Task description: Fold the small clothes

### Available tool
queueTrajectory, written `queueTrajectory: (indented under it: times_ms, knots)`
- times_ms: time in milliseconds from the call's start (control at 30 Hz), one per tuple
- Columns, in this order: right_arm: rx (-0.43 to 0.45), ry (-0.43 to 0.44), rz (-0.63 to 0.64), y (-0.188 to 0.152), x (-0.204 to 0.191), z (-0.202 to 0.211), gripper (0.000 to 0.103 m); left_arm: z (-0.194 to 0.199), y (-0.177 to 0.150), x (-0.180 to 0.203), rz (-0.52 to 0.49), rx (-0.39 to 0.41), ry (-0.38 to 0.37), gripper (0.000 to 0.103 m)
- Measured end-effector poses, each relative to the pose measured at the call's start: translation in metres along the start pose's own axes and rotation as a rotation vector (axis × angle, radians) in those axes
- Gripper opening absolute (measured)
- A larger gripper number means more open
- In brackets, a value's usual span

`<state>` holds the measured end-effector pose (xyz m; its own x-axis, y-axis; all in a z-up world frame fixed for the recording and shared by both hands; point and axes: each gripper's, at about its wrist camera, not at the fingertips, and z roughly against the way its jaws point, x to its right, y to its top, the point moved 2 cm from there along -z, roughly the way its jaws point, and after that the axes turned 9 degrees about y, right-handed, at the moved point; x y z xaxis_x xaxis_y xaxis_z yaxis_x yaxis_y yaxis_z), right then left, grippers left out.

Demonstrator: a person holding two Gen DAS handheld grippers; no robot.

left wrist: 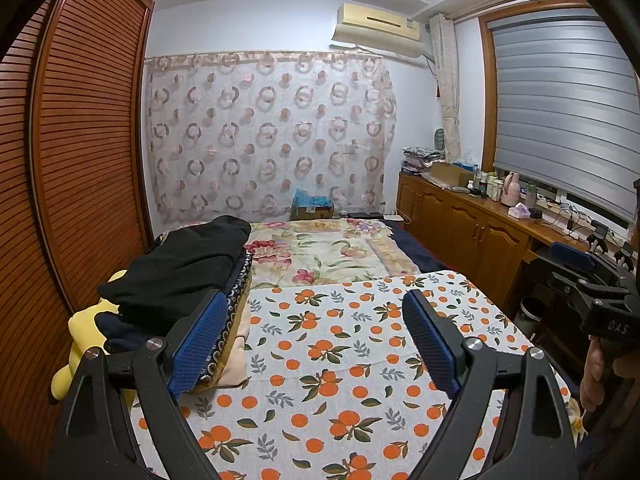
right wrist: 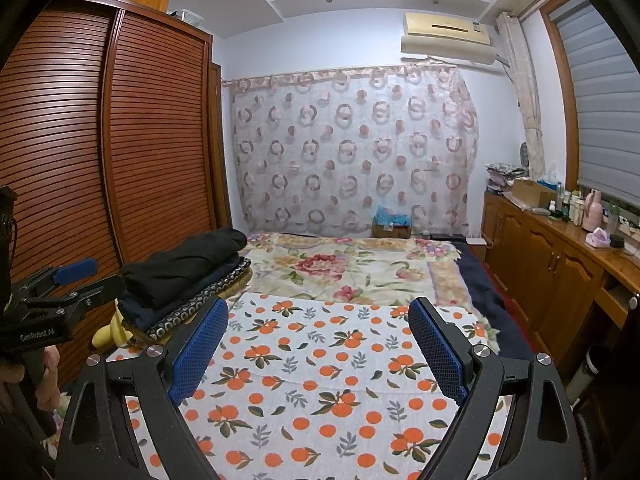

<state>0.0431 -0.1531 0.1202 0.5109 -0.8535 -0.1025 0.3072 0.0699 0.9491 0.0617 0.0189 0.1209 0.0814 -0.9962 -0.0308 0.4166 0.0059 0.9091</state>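
**Both grippers spread and empty above the bed, clothes stacked at the left**

Left gripper (left wrist: 316, 344) jaws wide apart, nothing between them. Right gripper (right wrist: 318, 350) same, spread, holding nothing. Both hover over the orange-print cloth (left wrist: 340, 340) that lies flat across the near part of the bed, aimed at the far wall with the circle-pattern curtain (left wrist: 272, 132)

Task's things: a pile of clothes (right wrist: 184, 276) at the left side of the bed, beside the wardrobe (right wrist: 152, 140). Black garment on top, a dark blue one under it, then a dark patterned piece, something beige at the bottom. Layers look stacked flat and roughly squared. A yellow soft toy (left wrist: 80, 340) sticks out at the pile's near left

Relative to jaws: pile is left of and beyond both grippers. In the left wrist view it sits just behind the left finger's blue pad (left wrist: 198, 344), partly hidden by it, not touching that I can tell. From the right gripper it is further off, past its left finger

Stage is ambiguous: pile could be folded clothes set aside with the work area cleared, or clothes waiting to be pulled onto the print cloth. No loose garment shows on the cloth between the jaws

For doing it well, my judgement: pinch fabric by edge or corner with both grippers, keep it taut and flat on the print cloth, line edges up before creasing, and don't snag the stack's lower layers
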Motion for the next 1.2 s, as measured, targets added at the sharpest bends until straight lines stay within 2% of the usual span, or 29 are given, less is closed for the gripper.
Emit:
queueTrajectory:
  times_ms: [1200]
  knots:
    - [0.005, 0.002, 0.009, 0.0, 0.017, 0.005, 0.092, 0.0, 0.0, -0.003, 0.0, 0.0, 0.002, 0.09]
